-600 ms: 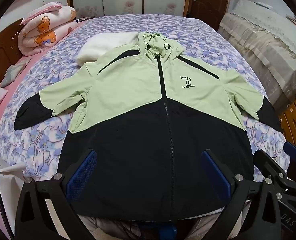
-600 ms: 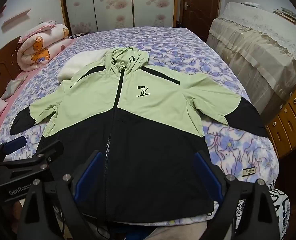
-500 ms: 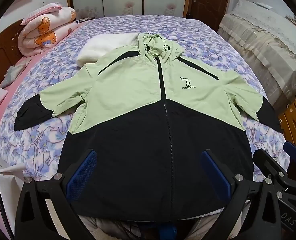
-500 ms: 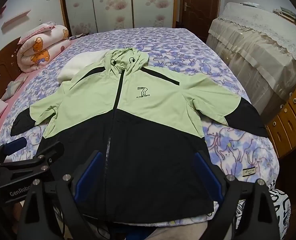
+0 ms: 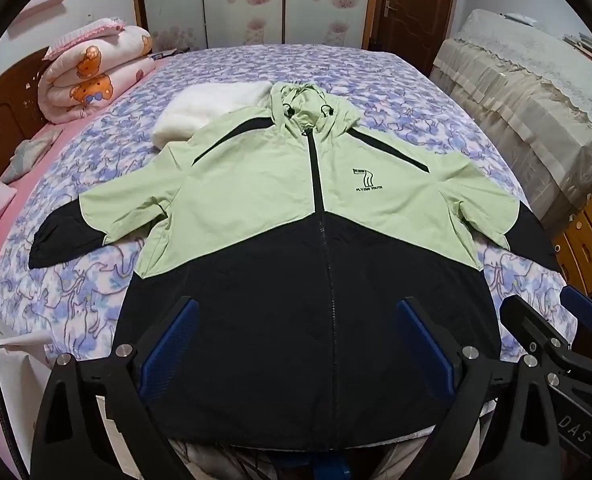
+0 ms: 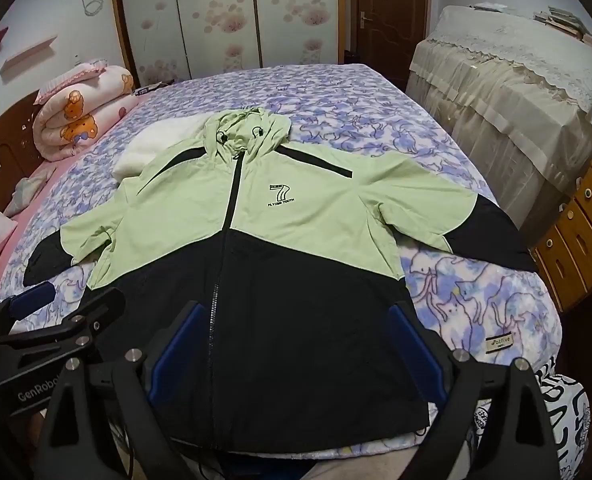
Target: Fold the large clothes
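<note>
A hooded jacket (image 5: pixel 256 200) (image 6: pixel 304 216), light green on top and black below, lies front up and spread flat on the bed, zipped, sleeves out to both sides, hood toward the far end. My left gripper (image 5: pixel 296 340) hovers open above the black hem, blue pads wide apart, nothing between them. In the right wrist view my right gripper (image 6: pixel 298 340) also stands open above the hem, a little right of the zip. Each gripper shows in the other's view: the right gripper (image 5: pixel 552 328) at the right edge, the left gripper (image 6: pixel 68 300) at the lower left.
The bed (image 5: pixel 396 92) has a purple flowered cover. A white pillow (image 5: pixel 208 108) lies under the jacket's left shoulder. A rolled pink quilt (image 5: pixel 96 72) sits at the far left by the headboard. A lace-covered cabinet (image 6: pixel 516 92) and wooden drawers (image 6: pixel 576 240) stand to the right.
</note>
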Tool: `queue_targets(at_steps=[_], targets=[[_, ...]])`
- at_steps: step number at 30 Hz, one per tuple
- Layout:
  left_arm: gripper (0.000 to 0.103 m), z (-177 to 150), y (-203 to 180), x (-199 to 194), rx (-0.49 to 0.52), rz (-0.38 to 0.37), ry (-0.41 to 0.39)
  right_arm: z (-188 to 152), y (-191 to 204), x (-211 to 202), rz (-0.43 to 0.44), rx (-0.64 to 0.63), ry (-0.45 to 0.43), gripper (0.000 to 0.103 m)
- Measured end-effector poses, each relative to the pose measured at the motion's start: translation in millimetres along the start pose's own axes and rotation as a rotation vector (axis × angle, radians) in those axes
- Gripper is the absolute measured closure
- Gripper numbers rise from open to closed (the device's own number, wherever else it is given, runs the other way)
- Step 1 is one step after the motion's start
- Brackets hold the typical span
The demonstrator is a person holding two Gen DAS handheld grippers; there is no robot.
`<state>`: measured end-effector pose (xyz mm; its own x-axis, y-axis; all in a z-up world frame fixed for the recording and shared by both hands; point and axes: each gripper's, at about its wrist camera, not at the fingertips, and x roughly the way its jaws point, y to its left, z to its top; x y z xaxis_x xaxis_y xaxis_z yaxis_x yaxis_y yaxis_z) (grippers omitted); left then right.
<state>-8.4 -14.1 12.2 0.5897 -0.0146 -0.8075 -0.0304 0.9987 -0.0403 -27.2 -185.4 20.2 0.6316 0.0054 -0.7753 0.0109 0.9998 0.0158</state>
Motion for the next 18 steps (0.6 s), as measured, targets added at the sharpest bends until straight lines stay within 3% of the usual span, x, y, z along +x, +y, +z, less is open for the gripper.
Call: queue_targets(at_steps=[18], targets=[[0.007, -0.2, 0.5, 0.1, 0.001, -0.001, -0.004, -1.4, -2.0, -0.8, 0.006, 0.007, -0.008, 0.010]])
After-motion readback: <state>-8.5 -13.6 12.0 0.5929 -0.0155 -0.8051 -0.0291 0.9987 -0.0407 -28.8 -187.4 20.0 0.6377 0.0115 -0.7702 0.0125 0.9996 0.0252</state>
